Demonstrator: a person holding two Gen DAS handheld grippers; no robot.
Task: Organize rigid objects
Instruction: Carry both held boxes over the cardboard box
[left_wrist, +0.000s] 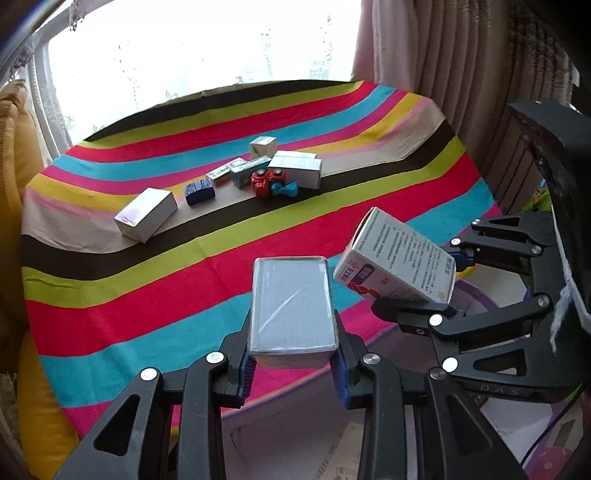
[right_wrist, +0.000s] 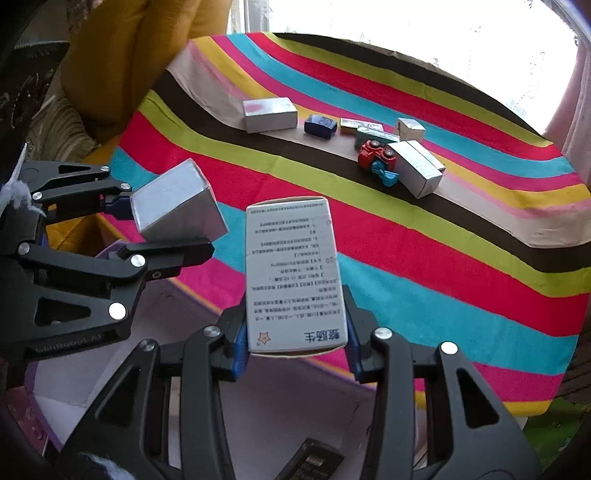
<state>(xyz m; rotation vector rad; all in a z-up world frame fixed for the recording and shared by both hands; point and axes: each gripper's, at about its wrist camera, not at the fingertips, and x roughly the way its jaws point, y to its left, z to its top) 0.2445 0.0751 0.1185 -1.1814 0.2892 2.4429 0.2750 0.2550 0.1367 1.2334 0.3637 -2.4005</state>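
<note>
My left gripper (left_wrist: 291, 363) is shut on a plain grey box (left_wrist: 291, 314), held above the near edge of the striped tablecloth (left_wrist: 147, 295). My right gripper (right_wrist: 295, 349) is shut on a white printed box (right_wrist: 293, 273). Each shows in the other's view: the white box (left_wrist: 399, 258) at the right, the grey box (right_wrist: 177, 201) at the left. Both hover over an open white bin with a purple rim (right_wrist: 295, 398). Farther back lie a silver box (left_wrist: 146, 214), a dark blue box (left_wrist: 199, 192), several small boxes (left_wrist: 295, 166) and a red toy car (left_wrist: 266, 181).
A yellow cushion (right_wrist: 122, 55) lies at the table's left. Curtains (left_wrist: 461, 74) hang at the back right before a bright window. A dark object (right_wrist: 314, 461) lies in the bin.
</note>
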